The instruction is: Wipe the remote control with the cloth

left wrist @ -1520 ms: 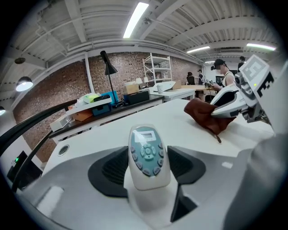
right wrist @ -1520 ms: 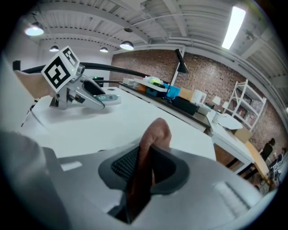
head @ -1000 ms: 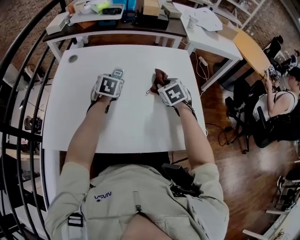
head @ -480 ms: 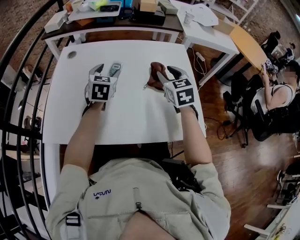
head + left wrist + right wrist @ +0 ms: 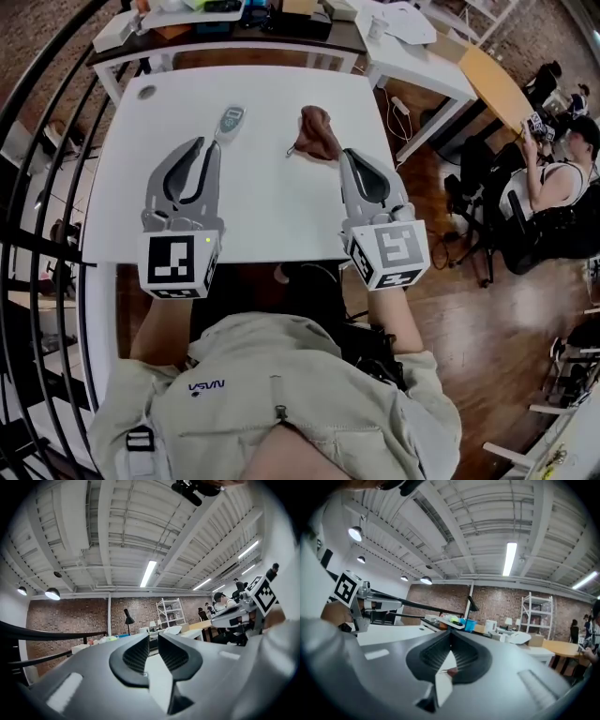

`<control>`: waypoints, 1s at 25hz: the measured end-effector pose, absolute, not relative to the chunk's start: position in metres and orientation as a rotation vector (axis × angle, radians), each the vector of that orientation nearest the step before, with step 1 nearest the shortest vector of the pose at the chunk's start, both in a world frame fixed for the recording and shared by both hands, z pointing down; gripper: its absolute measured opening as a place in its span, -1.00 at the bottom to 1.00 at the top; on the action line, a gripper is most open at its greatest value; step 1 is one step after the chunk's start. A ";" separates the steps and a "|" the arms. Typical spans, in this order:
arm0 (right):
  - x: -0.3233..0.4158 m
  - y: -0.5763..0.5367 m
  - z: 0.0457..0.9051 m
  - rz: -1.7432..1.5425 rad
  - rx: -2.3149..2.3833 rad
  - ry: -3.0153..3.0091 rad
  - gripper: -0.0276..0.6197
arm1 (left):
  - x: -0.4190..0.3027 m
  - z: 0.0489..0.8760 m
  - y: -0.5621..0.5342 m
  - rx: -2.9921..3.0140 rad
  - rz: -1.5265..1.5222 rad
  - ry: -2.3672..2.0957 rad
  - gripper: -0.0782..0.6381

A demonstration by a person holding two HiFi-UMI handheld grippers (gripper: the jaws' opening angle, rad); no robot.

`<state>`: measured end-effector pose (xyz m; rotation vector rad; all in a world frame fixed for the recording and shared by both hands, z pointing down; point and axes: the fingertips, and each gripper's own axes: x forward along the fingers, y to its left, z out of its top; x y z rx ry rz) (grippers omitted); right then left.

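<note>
While both grippers hang above the white table (image 5: 272,202), we see the left gripper (image 5: 202,144) with its jaws closing, a narrow gap between them and nothing in it. The right gripper (image 5: 350,154) has its jaws pressed together on nothing. The remote control (image 5: 231,121) lies flat on the table beyond the left gripper, apart from it. The brown cloth (image 5: 317,132) sits bunched beside the remote, beyond the right gripper, untouched. A cluttered dark table (image 5: 234,45) stands behind, and a black railing (image 5: 42,141) runs along the left.
</note>
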<state>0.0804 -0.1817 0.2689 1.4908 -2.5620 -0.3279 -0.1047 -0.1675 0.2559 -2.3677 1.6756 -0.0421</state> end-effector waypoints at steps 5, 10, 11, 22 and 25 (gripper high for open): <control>0.086 -0.128 0.278 -0.329 1.515 -2.572 -0.90 | -0.079 0.265 -0.107 -2.324 0.014 1.739 -0.78; 0.097 -0.093 0.300 -0.236 1.568 -2.606 -0.90 | -0.073 0.317 -0.074 -2.357 -0.098 1.818 -0.78; 0.097 -0.087 0.303 -0.220 1.572 -2.613 -0.90 | -0.075 0.325 -0.068 -2.356 -0.130 1.820 -0.78; 0.080 -0.050 0.324 -0.193 1.524 -2.611 -0.91 | -0.088 0.341 -0.040 -2.356 -0.072 1.888 -0.78; 0.077 -0.053 0.324 -0.200 1.525 -2.614 -0.91 | -0.089 0.342 -0.044 -2.358 -0.062 1.883 -0.78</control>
